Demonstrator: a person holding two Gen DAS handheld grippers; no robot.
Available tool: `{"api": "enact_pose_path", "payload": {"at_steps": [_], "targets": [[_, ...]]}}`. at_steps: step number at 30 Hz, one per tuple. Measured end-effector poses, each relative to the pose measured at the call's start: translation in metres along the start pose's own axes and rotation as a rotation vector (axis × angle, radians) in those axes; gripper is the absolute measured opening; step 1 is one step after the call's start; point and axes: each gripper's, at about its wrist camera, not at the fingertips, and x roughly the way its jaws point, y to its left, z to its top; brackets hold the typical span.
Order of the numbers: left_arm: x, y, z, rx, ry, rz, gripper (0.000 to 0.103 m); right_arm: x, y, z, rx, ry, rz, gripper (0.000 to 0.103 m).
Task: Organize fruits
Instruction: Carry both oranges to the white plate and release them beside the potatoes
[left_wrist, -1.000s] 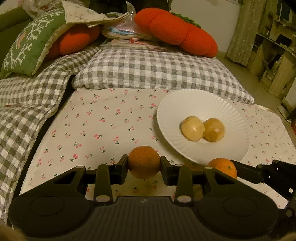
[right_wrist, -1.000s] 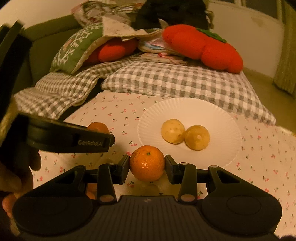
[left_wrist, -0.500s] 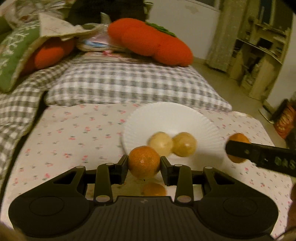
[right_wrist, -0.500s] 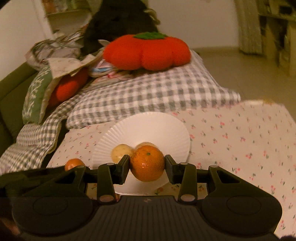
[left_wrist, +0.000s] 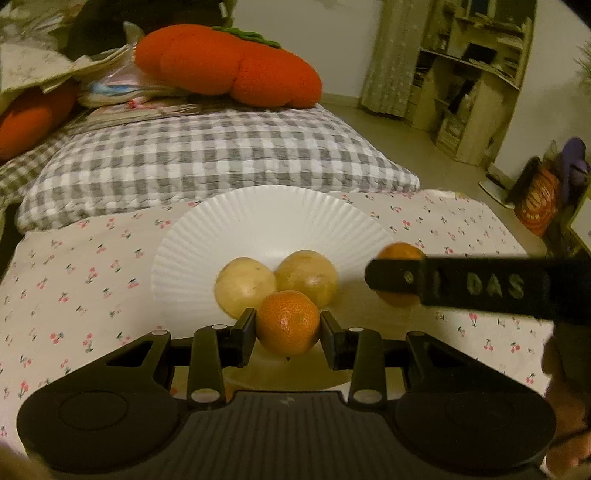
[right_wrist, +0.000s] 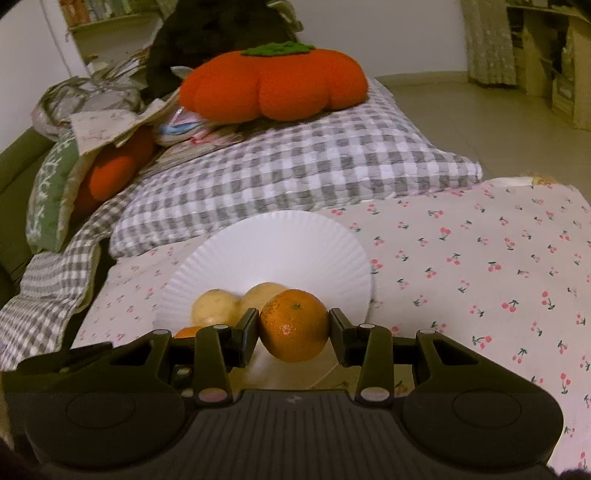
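My left gripper (left_wrist: 288, 334) is shut on an orange (left_wrist: 288, 321) and holds it over the near rim of a white ribbed plate (left_wrist: 266, 218). Two pale yellow fruits (left_wrist: 245, 286) lie side by side on the plate. My right gripper (right_wrist: 293, 336) is shut on a second orange (right_wrist: 293, 325), also over the plate's (right_wrist: 273, 240) near edge. In the left wrist view the right gripper's finger (left_wrist: 461, 286) crosses from the right, with its orange (left_wrist: 400, 253) partly hidden behind it. In the right wrist view the left gripper's orange (right_wrist: 188, 332) peeks out at lower left.
The plate rests on a cherry-print cloth (right_wrist: 480, 266). A grey checked pillow (left_wrist: 207, 158) lies behind it, with an orange pumpkin cushion (right_wrist: 273, 85) on top. Shelves (left_wrist: 469, 81) stand at the far right. A green cushion (right_wrist: 48, 192) is at the left.
Both grippers, each with its orange, have moved in over the plate's near rim. The view has swung right and the plate fruits are now closer.
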Motion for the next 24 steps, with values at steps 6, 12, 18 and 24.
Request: {"api": "enact_pose_path", "payload": {"at_steps": [6,12,18,24], "targets": [[0.011,-0.005,-0.002,0.032,0.018,-0.002,0.023,0.014,-0.007,-0.001,0.016,0.02,-0.006,0.037],[0.007,-0.001,-0.001,0.005,0.006,-0.02,0.042,0.014,-0.007,0.001,0.009,0.013,-0.022,0.038],[-0.007,0.008,0.005,-0.075,-0.002,-0.065,0.046,0.001,-0.009,0.007,0.015,-0.034,-0.055,0.047],[-0.028,0.029,0.011,-0.165,-0.011,-0.062,0.05,-0.017,-0.001,0.012,-0.002,-0.067,-0.045,0.05]]}}
